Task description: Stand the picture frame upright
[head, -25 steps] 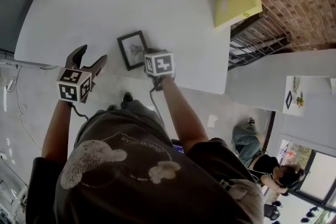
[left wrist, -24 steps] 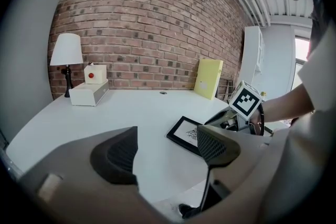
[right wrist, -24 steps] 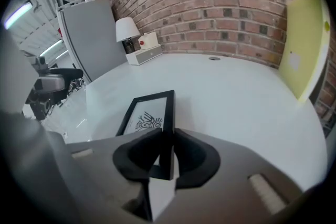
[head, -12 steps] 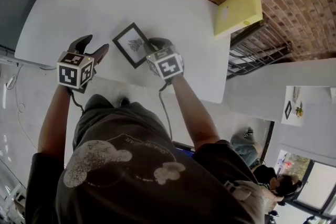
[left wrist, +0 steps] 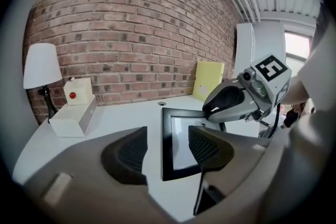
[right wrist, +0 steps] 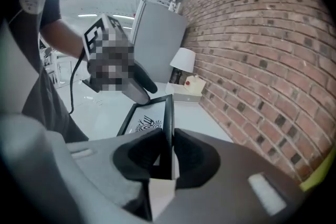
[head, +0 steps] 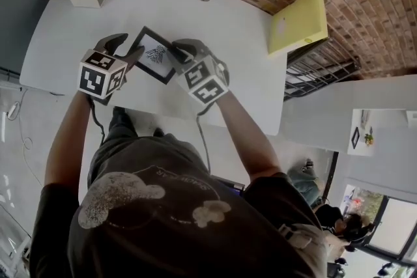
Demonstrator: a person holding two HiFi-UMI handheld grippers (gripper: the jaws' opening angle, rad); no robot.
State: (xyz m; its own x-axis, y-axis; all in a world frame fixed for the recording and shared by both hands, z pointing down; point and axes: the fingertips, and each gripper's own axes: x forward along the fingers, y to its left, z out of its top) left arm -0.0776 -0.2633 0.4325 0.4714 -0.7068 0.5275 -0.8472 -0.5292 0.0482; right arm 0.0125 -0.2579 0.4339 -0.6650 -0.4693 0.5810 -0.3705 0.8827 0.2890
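Partway, I judge: the right claw (right wrist: pixel 168 153) grips the picture frame (head: pixel 155 55) by one edge, tilted over the worktop (head: pixel 228 36); the left claw (left wrist: pixel 167 140), its jaws just closing, straddles the opposite edge without pressing; standing it remains.

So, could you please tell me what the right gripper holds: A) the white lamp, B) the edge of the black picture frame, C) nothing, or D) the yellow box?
B: in its own view, the right gripper is shut on the edge of the black picture frame, with its pads pressing both faces.
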